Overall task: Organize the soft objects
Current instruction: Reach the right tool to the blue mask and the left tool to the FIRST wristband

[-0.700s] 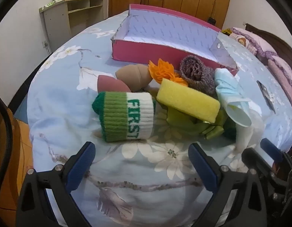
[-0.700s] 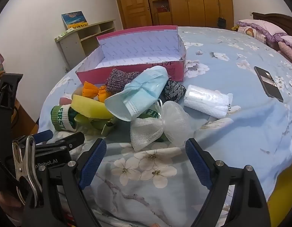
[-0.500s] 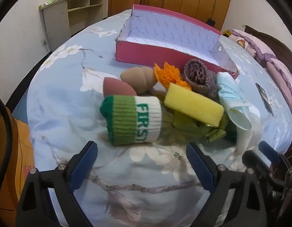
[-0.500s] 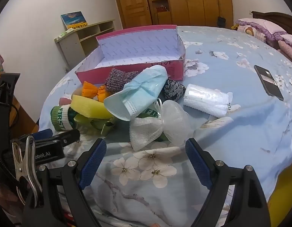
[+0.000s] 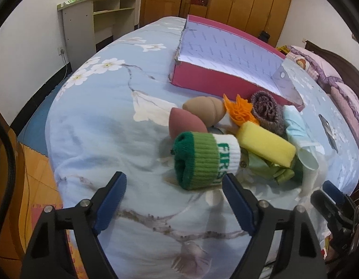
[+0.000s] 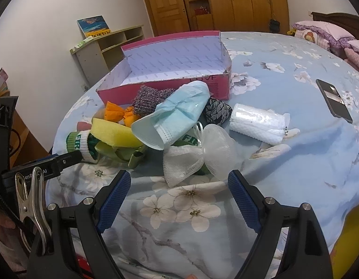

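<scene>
A heap of soft things lies on the bed in front of a pink open box (image 5: 202, 82) (image 6: 156, 90). Nearest my left gripper (image 5: 174, 187) is a green and white knit sock roll (image 5: 205, 160) marked "FIRST"; the gripper is open, its right finger close beside the roll. Behind lie a yellow sponge (image 5: 265, 146), pink and tan makeup sponges (image 5: 186, 123), orange cloth (image 5: 239, 111) and a purple knit roll (image 5: 267, 111). My right gripper (image 6: 177, 183) is open, just short of a white mesh puff (image 6: 198, 155) and a blue face mask (image 6: 177, 114).
A wrapped white towel roll (image 6: 258, 121) and a dark patterned pouch (image 6: 216, 111) lie right of the heap. A black phone (image 6: 334, 100) lies further right. Pillows (image 6: 323, 32) are at the bed's head. A shelf unit (image 5: 95, 21) stands by the wall.
My left gripper has swung left and come closer to the sock roll, which now sits off its right finger. The right gripper has barely moved. Both stay open.
</scene>
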Demonstrator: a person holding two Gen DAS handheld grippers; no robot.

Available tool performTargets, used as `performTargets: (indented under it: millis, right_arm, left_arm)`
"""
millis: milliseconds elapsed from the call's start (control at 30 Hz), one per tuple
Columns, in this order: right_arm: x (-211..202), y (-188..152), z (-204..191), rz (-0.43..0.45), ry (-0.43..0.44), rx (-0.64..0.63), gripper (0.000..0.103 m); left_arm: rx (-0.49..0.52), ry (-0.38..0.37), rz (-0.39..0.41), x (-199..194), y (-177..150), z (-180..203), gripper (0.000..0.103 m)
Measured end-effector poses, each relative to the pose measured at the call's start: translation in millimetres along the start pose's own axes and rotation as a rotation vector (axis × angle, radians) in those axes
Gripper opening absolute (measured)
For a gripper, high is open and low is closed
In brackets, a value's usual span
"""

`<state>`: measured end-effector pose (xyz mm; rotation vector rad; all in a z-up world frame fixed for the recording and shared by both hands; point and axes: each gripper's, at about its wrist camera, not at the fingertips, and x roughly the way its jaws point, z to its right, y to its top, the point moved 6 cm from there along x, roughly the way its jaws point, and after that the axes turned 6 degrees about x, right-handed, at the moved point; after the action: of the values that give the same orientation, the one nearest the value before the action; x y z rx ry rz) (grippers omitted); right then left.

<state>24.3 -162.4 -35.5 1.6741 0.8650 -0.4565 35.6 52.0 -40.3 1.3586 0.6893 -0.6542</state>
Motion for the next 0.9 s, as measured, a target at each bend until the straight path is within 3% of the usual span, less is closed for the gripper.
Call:
performTargets:
  millis: [133,367,433,533,800,900]
  right_arm:
    - [-3,6,-2,0.004,0.006,-0.009,0.088]
    - [-3,23,-5,0.005,0.011,-0.032,0.085]
    - [-1,26,-7,0.001,0.023,-0.034,0.075]
    - [4,32,-9,-0.013,0.042,-0.018,0.068]
    - [15,48,-17,-0.012,0.055,-0.018,0.065]
    - [30,50,-15,-0.028,0.033,-0.008,0.056]
  left_arm:
    - [0.006,-0.061,0.035,-2,2,9,0.079]
    - [0.03,-0.088,-0.023,5,4,22,0.076]
    - [0.033,-0.084,-0.027,7,4,21,0.076]
    - [0.019,-0.102,-0.053,10,3,20,0.07]
    - [0.013,-0.094,-0.062,16,4,17,0.07]
    - [0.022,-0.089,-0.054,15,4,18,0.07]
